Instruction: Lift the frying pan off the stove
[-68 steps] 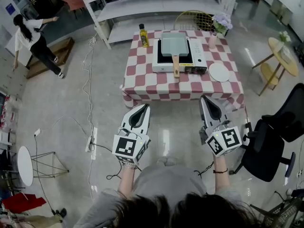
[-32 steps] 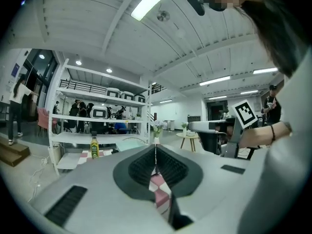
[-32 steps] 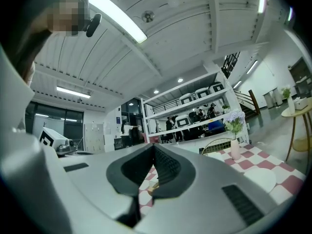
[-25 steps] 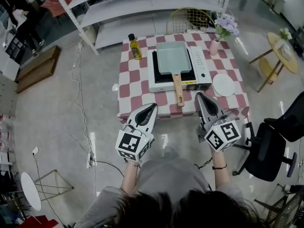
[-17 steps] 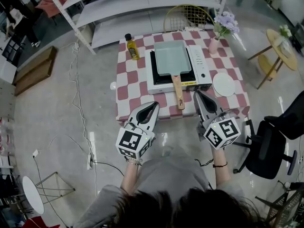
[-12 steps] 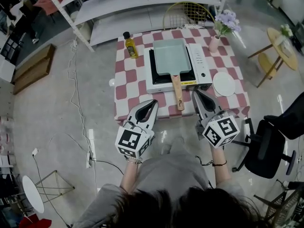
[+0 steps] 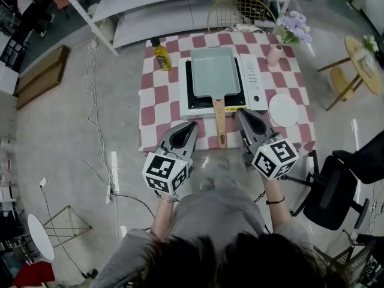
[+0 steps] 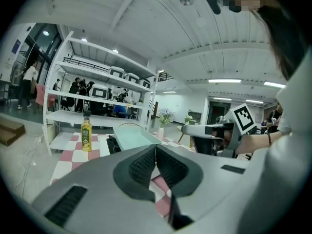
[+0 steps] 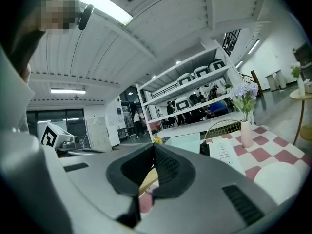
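Note:
A pale green rectangular frying pan [image 7: 213,71] rests on a white portable stove [image 7: 254,83] on the checked table [image 7: 157,101]. Its wooden handle [image 7: 219,122] points toward me, between my two grippers. My left gripper [image 7: 192,125] is shut and empty, over the table's near edge left of the handle. My right gripper [image 7: 239,111] is shut and empty too, just right of the handle. The pan [image 8: 130,136] shows past the left jaws, and the pan [image 9: 183,143] and handle [image 9: 147,179] show behind the right jaws.
A yellow oil bottle [image 7: 160,55] stands at the table's far left, a vase of purple flowers [image 7: 278,48] at the far right, a white plate [image 7: 283,109] right of the stove. A black office chair [image 7: 336,185] is on my right, white shelving [image 7: 180,5] behind the table.
The table and pan have come closer in view as I stepped forward. Both grippers now reach over the table's near edge, flanking the handle. Both stayed shut.

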A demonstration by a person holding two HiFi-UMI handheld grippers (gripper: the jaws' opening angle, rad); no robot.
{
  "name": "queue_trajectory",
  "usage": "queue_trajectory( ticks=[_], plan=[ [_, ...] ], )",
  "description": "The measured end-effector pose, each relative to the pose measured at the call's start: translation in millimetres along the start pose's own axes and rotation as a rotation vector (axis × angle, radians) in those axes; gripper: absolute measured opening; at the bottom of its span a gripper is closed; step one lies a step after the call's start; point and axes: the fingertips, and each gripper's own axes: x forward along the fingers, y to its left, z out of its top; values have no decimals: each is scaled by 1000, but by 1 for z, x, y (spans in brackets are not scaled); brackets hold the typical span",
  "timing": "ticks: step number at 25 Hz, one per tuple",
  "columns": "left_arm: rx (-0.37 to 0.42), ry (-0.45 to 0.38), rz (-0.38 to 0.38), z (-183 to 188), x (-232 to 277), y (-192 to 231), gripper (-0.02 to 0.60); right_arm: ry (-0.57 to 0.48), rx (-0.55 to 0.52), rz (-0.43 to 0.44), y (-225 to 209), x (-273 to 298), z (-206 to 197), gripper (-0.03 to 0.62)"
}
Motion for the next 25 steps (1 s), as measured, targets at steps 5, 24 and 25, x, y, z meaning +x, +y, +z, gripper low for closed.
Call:
queue_trajectory(
  ticks=[5,24,25],
  plan=[
    [-63,53,16,-7,18,4,28,25,43,39,-16,15,-4,21],
    [-262,135,74,-19,49,7,28,116,216,176,-47,40,-19,21],
    [-273,142,73,-20,49,7,28,121,226,181,-47,40,-20,21]
  ],
)
